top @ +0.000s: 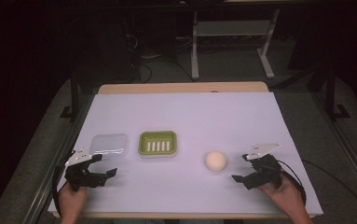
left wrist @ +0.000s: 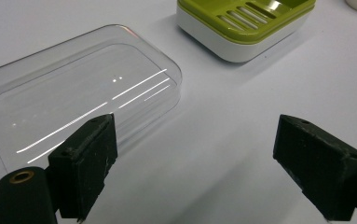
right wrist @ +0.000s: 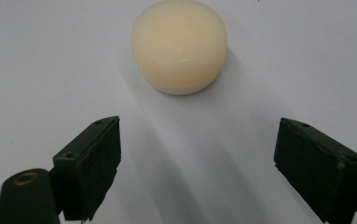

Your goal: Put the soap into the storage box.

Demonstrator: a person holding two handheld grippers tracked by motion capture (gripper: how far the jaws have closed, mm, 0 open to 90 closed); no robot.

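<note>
The round cream soap lay on the white table just ahead of my right gripper, whose jaws stood wide apart and empty, while my left gripper, equally spread, faced the clear lid beside the green soap dish.

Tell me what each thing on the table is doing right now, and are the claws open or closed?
Clear lid: off the dish, lying flat on the table to its left.
Green soap dish: uncovered, nothing in it.
Round soap: loose on the table, not held.
Left claw: open, holding nothing, beside the clear lid.
Right claw: open, holding nothing, pointed at the round soap.
</note>
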